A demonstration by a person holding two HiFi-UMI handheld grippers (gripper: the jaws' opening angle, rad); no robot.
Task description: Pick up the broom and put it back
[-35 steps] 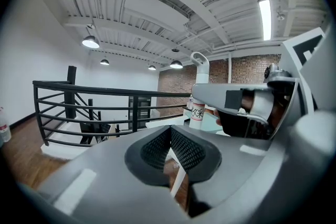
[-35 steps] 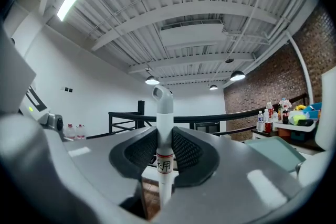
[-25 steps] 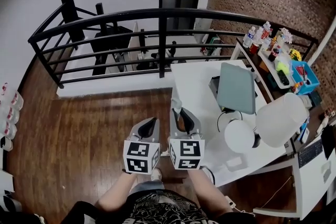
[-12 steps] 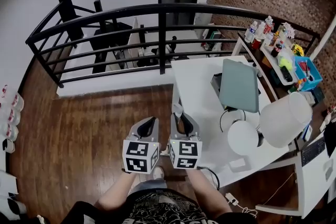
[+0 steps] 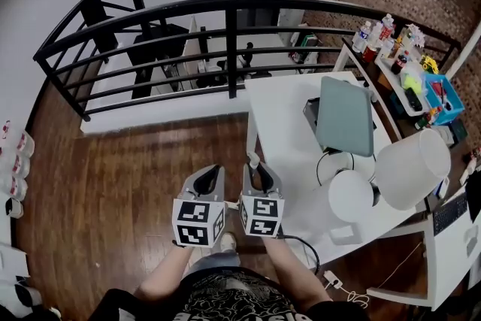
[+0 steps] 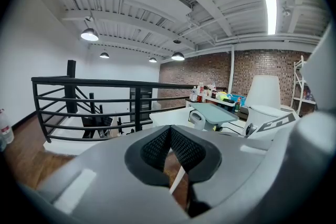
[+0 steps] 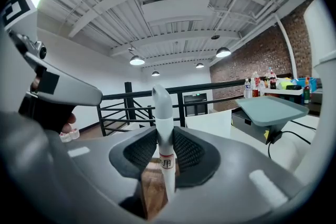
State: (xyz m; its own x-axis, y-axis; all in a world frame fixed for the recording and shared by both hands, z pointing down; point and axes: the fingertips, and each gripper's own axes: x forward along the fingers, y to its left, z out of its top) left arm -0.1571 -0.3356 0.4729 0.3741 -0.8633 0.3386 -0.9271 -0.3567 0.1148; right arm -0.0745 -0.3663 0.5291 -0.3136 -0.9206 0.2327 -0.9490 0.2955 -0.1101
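Observation:
The broom shows only as a thin white handle standing upright with a small red-edged label on it. My right gripper is shut on the handle, whose rounded top rises above the pads, and its jaws are opening slightly. In the head view the handle tip pokes up from the right gripper. My left gripper hangs just to its left, with the pads meeting at the tip and nothing between them. A white stick shows below the left gripper. The broom head is hidden.
A black metal railing curves across ahead over a lower floor. A white table at the right carries a grey laptop-like lid, cables and two white lamp shades. Behind it is a shelf of bottles. Wooden floor lies to the left.
Both grippers have sunk a little toward the person's body, the right more than the left. The white handle stays between the right gripper's pads.

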